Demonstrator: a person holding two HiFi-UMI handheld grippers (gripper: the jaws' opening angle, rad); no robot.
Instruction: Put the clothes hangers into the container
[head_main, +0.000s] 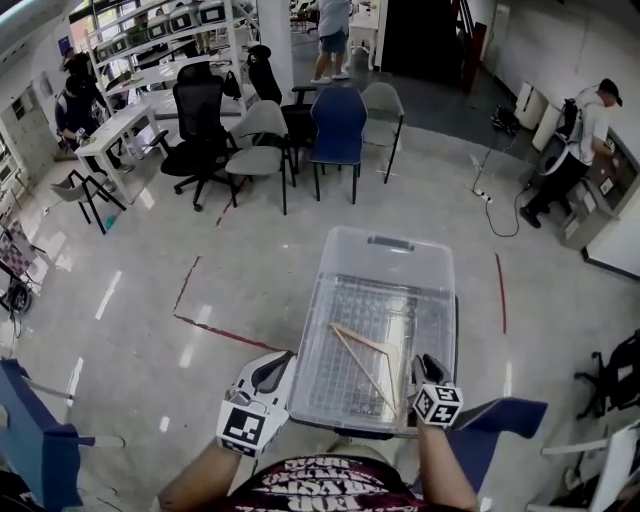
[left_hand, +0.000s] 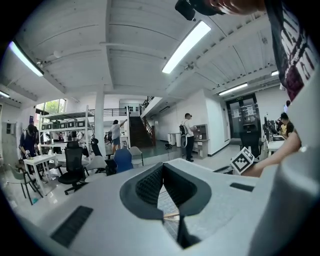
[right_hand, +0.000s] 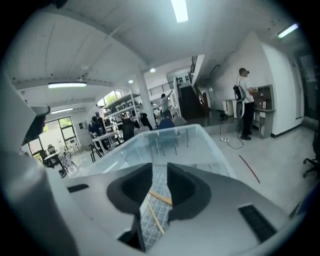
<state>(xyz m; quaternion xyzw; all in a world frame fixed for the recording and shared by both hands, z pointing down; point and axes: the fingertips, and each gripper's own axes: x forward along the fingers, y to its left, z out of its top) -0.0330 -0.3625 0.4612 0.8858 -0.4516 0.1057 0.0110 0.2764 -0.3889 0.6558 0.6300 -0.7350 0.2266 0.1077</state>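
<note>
Hanger (head_main: 360, 337) — one, wooden — lies inside the one clear container (head_main: 385, 236).

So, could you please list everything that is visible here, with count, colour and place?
clear plastic container: one, transparent, centre.
wooden clothes hanger: one, light brown, inside the container.
office chairs: several, black, grey, one blue, behind the container.
white tables: some, far left.
red tape lines: two, on the floor.
people: several, background.
left gripper: one, white, shut, empty, container's near left corner.
right gripper: one, white, open, empty, container's near right corner.
</note>
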